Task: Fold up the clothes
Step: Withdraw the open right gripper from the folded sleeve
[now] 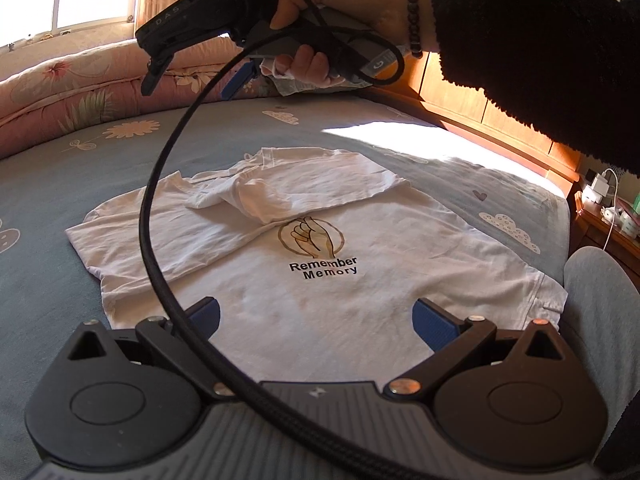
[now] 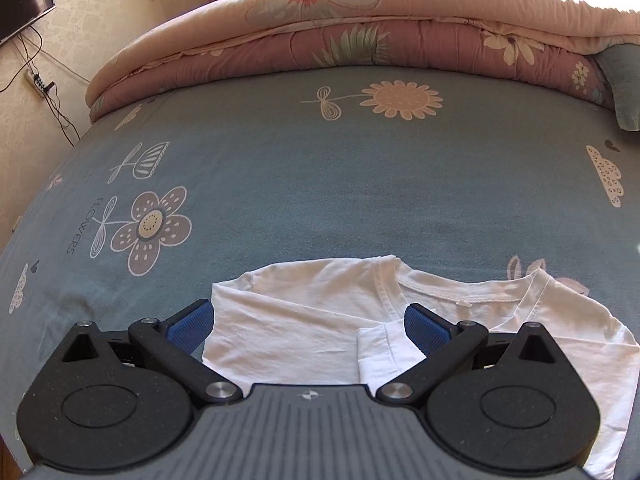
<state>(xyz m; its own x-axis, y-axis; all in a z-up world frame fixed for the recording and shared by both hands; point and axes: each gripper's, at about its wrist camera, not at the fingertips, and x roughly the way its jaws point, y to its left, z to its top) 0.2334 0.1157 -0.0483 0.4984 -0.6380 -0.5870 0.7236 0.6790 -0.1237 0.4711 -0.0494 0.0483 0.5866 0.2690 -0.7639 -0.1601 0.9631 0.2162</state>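
A white T-shirt [image 1: 320, 248] lies flat on the bed, straight ahead of the left gripper [image 1: 316, 320], whose blue-padded fingers [image 1: 434, 324] are spread wide with only bare cloth between them, gripping nothing. The shirt's hem edge lies nearest those fingers and its body runs away from them toward the collar; the printed hand emblem and the words "Remember Memory" read upright from this side. One sleeve is folded across the far part of the chest, beyond the print. In the right wrist view the collar [image 2: 460, 294] sits just past the right gripper [image 2: 308, 326], whose fingers are likewise released and parted, with the folded sleeve cuff [image 2: 376, 354] between them. A hand [image 1: 316, 46] holds that right gripper raised well beyond the left fingers, a black cable [image 1: 150, 216] looping down from it. Under the shirt is a blue-grey sheet [image 2: 320, 184] printed with flowers and clouds. A pink floral quilt [image 2: 360, 24] is bunched along its far edge, and a wooden headboard [image 1: 480, 108] stands to the right.
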